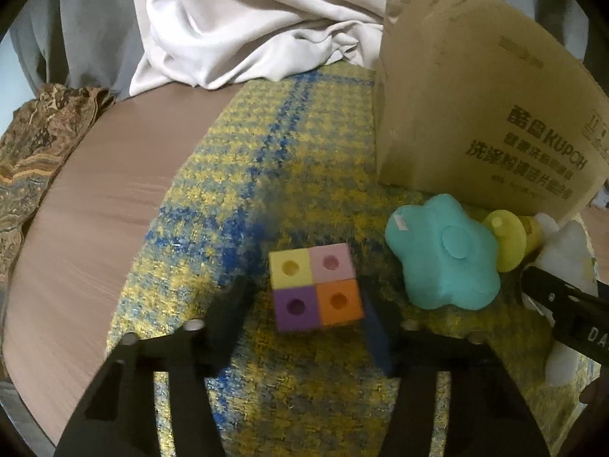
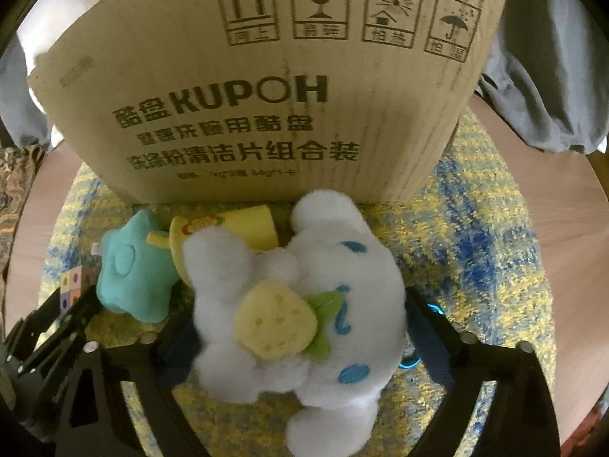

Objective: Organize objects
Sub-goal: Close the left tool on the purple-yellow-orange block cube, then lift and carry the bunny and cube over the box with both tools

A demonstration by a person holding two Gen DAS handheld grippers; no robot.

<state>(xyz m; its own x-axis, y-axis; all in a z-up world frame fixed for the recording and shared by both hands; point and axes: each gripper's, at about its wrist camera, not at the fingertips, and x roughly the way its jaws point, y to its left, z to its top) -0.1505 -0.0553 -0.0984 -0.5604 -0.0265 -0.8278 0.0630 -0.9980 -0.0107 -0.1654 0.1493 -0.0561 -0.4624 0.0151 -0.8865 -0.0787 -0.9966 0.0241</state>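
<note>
In the left wrist view, the left gripper (image 1: 306, 304) is seen at lower centre with its fingers spread apart, and a four-coloured cube (image 1: 315, 291) lies between them; whether the pads touch it cannot be told. The cube rests on a yellow and blue woven cloth (image 1: 243, 175). To the right of the cube a teal flower-shaped plush (image 1: 443, 257) is found, with a yellow toy (image 1: 508, 240) just behind it. A cardboard box (image 1: 472, 114) printed KUPOH fills the upper right of the frame. White fabric (image 1: 243, 26) is bunched at the top, and a brown tabletop (image 1: 95, 205) is seen at the left.

In the right wrist view, the right gripper (image 2: 300, 323) is set wide around a white plush toy (image 2: 300, 304) at lower centre; firm contact cannot be told. The box stands upright at the top of the frame, directly behind the plush.
</note>
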